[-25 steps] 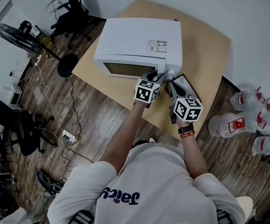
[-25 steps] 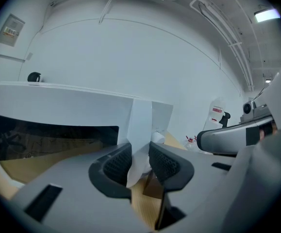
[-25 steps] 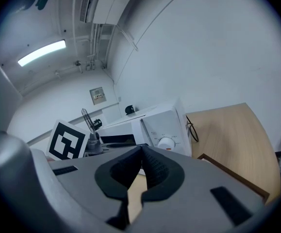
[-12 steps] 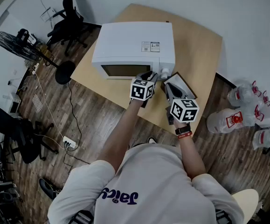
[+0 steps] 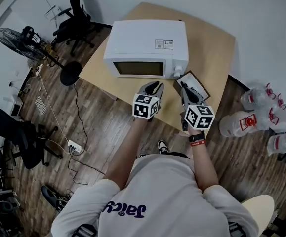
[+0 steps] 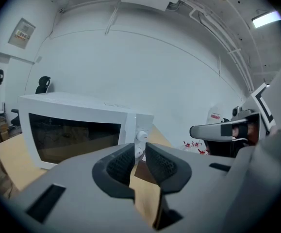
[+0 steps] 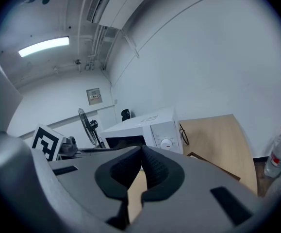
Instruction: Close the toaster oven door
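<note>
Wooden table [image 5: 214, 43] holds the white toaster oven [image 5: 150, 41], and its door [image 5: 139, 68] already looks shut. Your left gripper [image 5: 155, 86] stands clear of it, jaws just closing on nothing, and your right gripper [image 5: 183, 87] is pressed together, empty. By my reading, you only need to back away.

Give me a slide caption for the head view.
White box-shaped toaster oven with its glass door closed, on a light wooden table.
</note>
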A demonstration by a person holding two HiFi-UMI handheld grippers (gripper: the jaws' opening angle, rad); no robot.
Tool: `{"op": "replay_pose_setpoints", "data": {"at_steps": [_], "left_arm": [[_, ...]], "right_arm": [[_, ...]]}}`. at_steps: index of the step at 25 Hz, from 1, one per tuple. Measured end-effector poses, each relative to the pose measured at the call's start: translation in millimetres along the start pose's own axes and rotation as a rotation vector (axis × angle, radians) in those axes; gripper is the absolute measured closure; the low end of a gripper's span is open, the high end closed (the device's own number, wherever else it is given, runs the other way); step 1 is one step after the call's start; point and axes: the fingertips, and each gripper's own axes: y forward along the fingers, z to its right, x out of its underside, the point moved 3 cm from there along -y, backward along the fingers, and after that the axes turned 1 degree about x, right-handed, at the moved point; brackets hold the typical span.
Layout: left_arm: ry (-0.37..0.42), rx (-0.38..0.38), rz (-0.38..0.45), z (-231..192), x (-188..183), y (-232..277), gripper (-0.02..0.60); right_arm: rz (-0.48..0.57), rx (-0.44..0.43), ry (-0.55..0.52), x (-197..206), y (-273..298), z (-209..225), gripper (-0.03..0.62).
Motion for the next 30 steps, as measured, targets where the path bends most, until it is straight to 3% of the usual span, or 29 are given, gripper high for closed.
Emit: {"op": "replay_pose_setpoints", "data": {"at_steps": [6,17,24,30], "left_arm": [[-0.010,-0.016,0.056,8,1,-57,0.528],[-0.016,-0.112,0.120,-6,18,-139,0.549],[-0.026,-0.153,0.126,-20,26,-170,0.561],[0.026,-0.152,0.147,-14,23,-181,0.561]], "right_arm": [[0.009,0.015,-0.009,9,-25,-20,0.581],[0.016,0.017,-0.031,26,-47,-56,0.581],[0.016,0.008,-0.032,35,-52,-74,0.582],[0.030,-0.001,-0.040,40,-53,-86,0.582]]}}
